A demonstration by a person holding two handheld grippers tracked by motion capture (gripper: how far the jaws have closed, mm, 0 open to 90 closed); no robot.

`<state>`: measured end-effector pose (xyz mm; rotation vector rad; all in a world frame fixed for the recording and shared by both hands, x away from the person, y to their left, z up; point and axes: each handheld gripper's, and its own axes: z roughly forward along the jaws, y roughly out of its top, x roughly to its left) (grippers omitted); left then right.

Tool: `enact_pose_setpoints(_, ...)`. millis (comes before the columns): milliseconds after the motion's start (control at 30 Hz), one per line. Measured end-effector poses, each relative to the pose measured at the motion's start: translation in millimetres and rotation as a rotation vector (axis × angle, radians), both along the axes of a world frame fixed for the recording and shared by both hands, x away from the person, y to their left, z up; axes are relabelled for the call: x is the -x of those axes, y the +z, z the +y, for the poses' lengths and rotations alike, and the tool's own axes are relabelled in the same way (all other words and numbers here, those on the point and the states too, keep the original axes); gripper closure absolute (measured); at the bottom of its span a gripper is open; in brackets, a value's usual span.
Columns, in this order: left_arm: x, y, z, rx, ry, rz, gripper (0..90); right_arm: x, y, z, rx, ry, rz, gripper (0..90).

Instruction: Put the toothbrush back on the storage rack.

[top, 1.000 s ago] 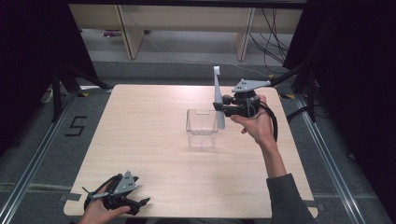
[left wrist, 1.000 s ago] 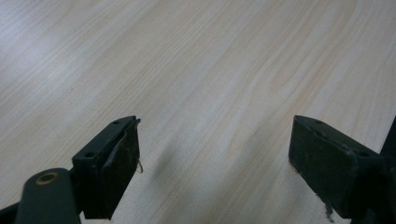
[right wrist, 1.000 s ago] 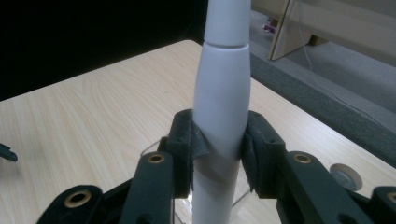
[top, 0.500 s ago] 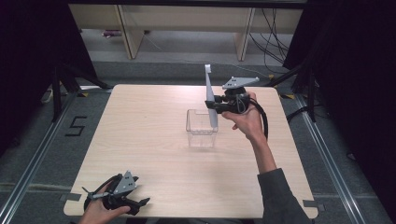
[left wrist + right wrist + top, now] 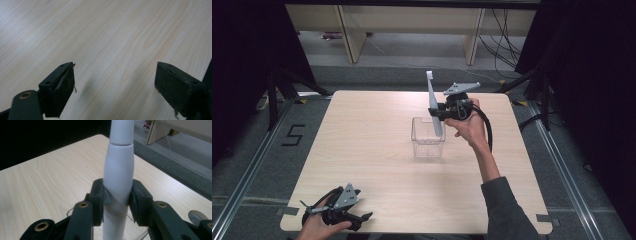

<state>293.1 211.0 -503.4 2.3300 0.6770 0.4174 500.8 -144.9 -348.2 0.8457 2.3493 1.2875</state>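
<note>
Room: dark curtains at both sides, pale shelving and loose cables beyond, grey floor. One light wood desk (image 5: 377, 150) stands in the middle.

Item 1: clear plastic box (image 5: 428, 137), one, open-topped, near the desk's centre. We take it as our landmark.

Item 2: long white handled tool (image 5: 433, 102), one. We cannot tell from these views what kind of tool it is. It stands nearly upright, its lower end dipping just behind the box's right rim, its top rising well above the box.

Item 3: right gripper (image 5: 437, 112), one, just right of the box. In the right gripper view its jaws are clamped on the tool's white shaft (image 5: 118, 177).

Item 4: left gripper (image 5: 362, 218), one, well apart from the box at the desk's near left edge, jaws wide with nothing between them, over bare wood.

Progress, as we judge it: the tool is lifted and brought to the box; lowering it in and releasing it remain.
</note>
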Motion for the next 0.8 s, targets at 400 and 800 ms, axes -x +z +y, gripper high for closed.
enact_pose_setpoints(400, 0.2, 0.2, 0.3, -0.002, -0.001, 0.002, 16.0, -4.1, -14.5, 5.7, 0.032, -0.001, 0.047, 67.2)
enact_pose_setpoints(800, 0.6, 0.0, 0.5, 0.005, 0.006, 0.010, 16.0, -6.3, -26.9, 13.4, 0.074, 0.007, 0.055, 67.2)
